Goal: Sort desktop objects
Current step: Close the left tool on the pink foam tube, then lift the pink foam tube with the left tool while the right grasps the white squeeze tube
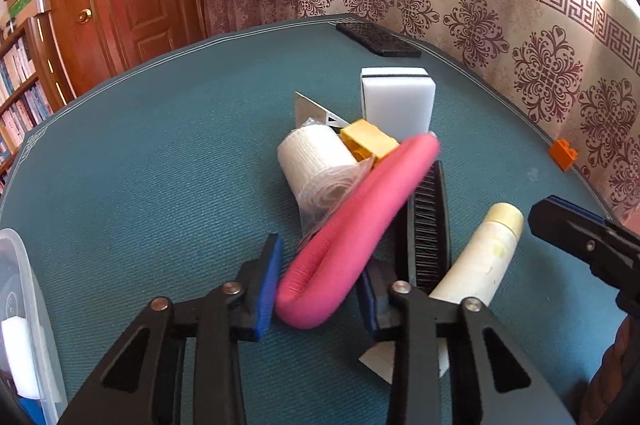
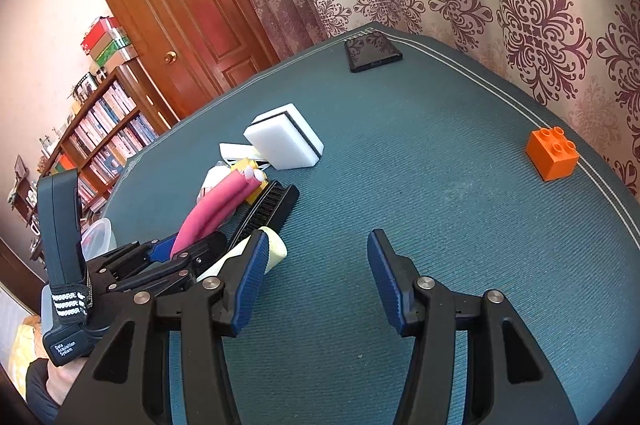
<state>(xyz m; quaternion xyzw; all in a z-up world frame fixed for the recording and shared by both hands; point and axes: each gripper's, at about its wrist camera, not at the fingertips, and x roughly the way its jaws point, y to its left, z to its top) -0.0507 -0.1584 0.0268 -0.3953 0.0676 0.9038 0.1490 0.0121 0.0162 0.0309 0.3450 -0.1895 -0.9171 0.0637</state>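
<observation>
**Left gripper holds the pink curler**

The left gripper (image 1: 320,289) clamps one folded pink foam curler (image 1: 360,225). The right gripper (image 2: 316,277) gapes wide, empty. Beyond: one black comb (image 1: 430,225), one cream tube (image 1: 484,253), one yellow brick (image 1: 370,139), one white sponge (image 1: 396,101); far right, one orange brick (image 2: 552,153).

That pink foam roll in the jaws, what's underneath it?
Under the pink roll lie a bagged white gauze roll, a yellow block and a black comb. The comb's left edge and part of the bag are covered, so anything beneath there stays unseen.

wooden door (image 2: 188,13) | patterned curtain (image 2: 520,5) | bookshelf (image 2: 100,137)
</observation>
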